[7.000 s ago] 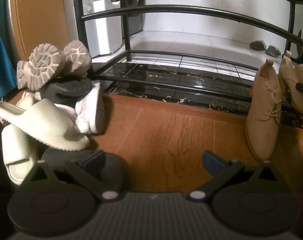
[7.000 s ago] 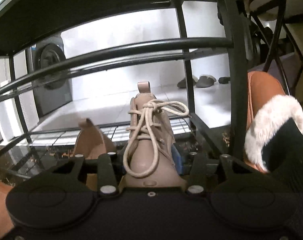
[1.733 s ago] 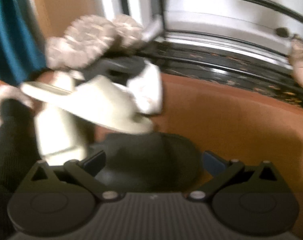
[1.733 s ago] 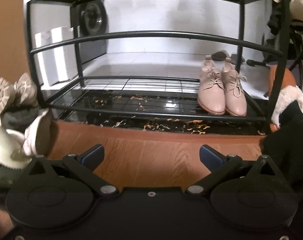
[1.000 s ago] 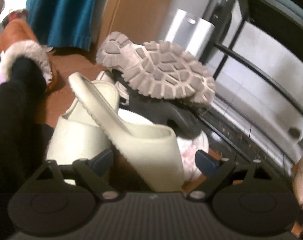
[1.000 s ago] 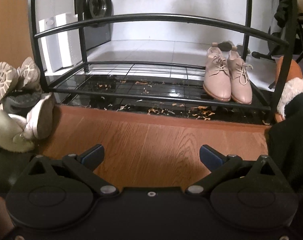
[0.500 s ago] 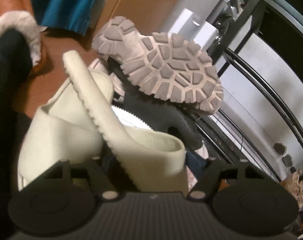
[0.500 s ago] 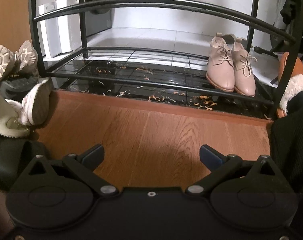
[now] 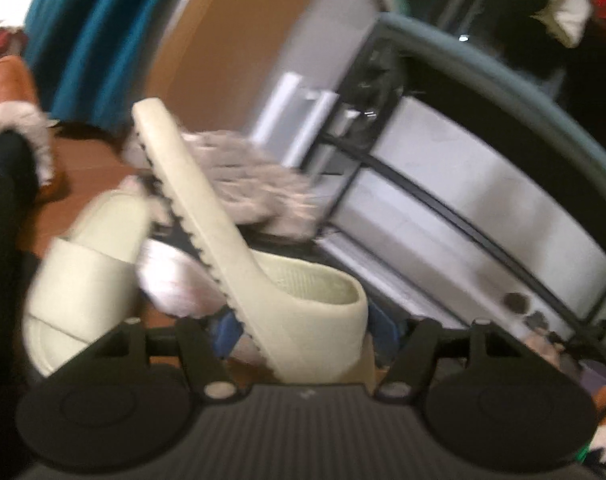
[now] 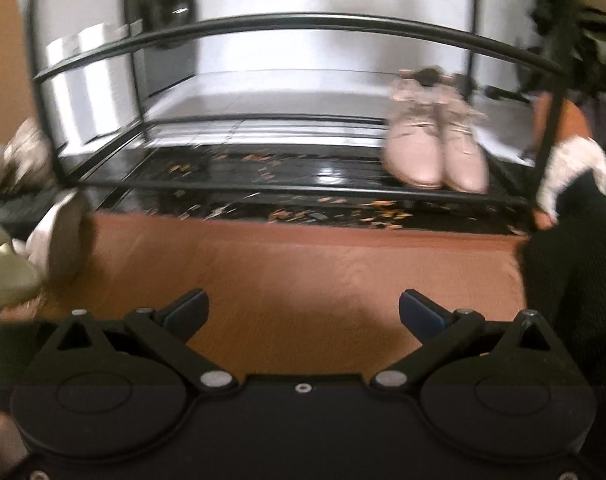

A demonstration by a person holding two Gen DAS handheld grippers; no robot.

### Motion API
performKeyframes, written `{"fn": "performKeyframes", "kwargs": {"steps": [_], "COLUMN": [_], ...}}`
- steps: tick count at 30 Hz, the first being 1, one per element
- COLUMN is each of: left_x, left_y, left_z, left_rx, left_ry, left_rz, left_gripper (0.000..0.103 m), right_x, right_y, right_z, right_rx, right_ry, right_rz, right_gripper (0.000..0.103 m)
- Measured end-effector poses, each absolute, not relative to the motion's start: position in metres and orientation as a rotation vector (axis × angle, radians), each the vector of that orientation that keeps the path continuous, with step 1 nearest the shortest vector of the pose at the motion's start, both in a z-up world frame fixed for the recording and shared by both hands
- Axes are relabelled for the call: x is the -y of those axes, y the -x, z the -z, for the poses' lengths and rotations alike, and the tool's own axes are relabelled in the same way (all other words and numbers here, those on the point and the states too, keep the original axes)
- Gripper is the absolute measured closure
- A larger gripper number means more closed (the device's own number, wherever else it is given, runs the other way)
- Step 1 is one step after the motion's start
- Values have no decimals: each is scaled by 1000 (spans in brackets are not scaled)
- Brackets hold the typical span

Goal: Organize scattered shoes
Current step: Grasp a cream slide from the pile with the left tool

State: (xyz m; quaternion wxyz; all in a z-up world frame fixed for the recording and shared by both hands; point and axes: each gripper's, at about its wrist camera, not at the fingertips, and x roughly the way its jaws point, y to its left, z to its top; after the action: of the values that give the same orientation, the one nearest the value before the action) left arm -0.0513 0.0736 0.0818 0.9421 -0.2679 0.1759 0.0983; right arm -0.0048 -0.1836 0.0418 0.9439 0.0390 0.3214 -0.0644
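We logged: left gripper (image 9: 303, 330) clamped on a cream slide sandal (image 9: 295, 300); right gripper (image 10: 303, 314) wide, empty, facing the shoe rack (image 10: 295, 28).

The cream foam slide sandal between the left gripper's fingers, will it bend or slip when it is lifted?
The cream foam slide sandal probably keeps its shape: its thick serrated sole juts out straight from the left gripper. It looks light, being one moulded piece. It might pivot, since only its strap end sits between the blue pads.
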Motion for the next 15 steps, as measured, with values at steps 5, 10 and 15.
{"fn": "performKeyframes", "kwargs": {"steps": [5, 10, 15], "left_x": [8, 68, 79], "left_y": [26, 0, 6], "left_z": [-56, -20, 3], "left_rx": [-464, -599, -618], "left_ry": [597, 601, 582], "left_rz": [-87, 47, 69], "left_gripper": [36, 35, 33], "right_x": [246, 300, 332], "right_y": [12, 31, 39], "right_z": [-56, -63, -50], "right_rx": [-576, -501, -519], "right_ry": [-210, -320, -378], "right_rz": [377, 544, 621], "right_gripper": [0, 0, 0]}}
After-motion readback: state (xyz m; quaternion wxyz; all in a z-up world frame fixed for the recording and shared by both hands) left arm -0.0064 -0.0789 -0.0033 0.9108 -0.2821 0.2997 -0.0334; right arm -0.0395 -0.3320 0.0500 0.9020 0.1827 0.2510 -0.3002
